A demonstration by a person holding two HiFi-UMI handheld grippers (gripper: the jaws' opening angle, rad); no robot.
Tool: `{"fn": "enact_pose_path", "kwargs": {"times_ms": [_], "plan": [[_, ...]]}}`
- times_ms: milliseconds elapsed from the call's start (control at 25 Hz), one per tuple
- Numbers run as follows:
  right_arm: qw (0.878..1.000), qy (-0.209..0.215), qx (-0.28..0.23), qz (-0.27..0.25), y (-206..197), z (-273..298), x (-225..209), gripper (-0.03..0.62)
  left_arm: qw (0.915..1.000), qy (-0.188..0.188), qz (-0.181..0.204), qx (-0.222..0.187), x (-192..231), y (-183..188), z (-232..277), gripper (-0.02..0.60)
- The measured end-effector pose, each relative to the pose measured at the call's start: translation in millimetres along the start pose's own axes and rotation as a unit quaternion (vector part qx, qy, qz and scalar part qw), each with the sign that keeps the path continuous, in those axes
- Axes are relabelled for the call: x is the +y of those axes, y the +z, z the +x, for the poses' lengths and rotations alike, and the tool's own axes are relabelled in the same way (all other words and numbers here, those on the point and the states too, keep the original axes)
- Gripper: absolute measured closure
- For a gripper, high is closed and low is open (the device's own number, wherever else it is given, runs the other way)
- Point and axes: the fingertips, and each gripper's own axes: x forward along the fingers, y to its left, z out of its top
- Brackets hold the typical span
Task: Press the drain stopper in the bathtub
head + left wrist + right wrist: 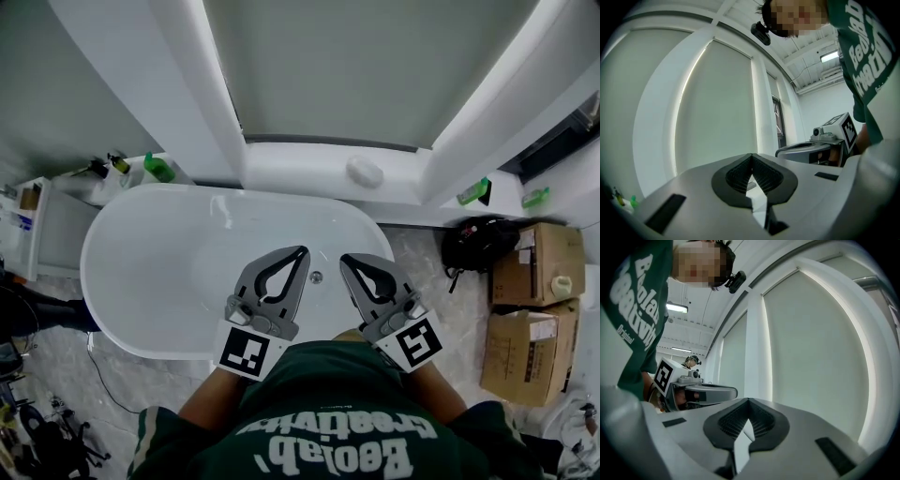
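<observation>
The white oval bathtub (pixel 141 272) lies below me in the head view. Its small round metal drain stopper (pixel 316 277) sits on the tub floor near the front wall. My left gripper (pixel 302 251) is shut and empty, its tip just up and left of the stopper. Just right of the stopper, my right gripper (pixel 345 260) is shut and empty too. Both hang above the tub and point at the window. In the left gripper view the left gripper (pixel 751 157) has its jaws closed tip to tip; the right gripper (pixel 749 401) shows the same in its own view. Neither gripper view shows the stopper.
Green and dark bottles (pixel 157 169) stand on the ledge at the tub's far left. A white round object (pixel 365 172) rests on the sill behind the tub. A black bag (pixel 478 246) and cardboard boxes (pixel 536 264) sit on the floor to the right.
</observation>
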Motion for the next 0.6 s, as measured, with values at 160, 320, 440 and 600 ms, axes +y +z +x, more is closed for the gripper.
{"fn": "enact_pose_path", "kwargs": {"times_ms": [160,320,440,600], "plan": [[1.000,0.001,-0.004,-0.003,-1.9,5.5,-0.2,0.583,0.9999,-0.005,-0.007,0.006,-0.5,-8.3,1.1,0.572],[1.000,-0.002,-0.005,0.002,-2.7,9.2,-1.1,0.583,0.9999,-0.008,-0.008,0.008,-0.8,-7.3,4.1,0.572],[1.000,0.000,-0.012,-0.004,-4.7,9.1,-1.6,0.583,0.9999,-0.006,-0.008,0.009,1.7,-7.9,7.2,0.572],[1.000,-0.003,-0.011,0.005,-5.3,9.2,-3.4,0.583,1.0000,-0.004,-0.006,0.005,4.9,-7.1,7.5,0.572]]}}
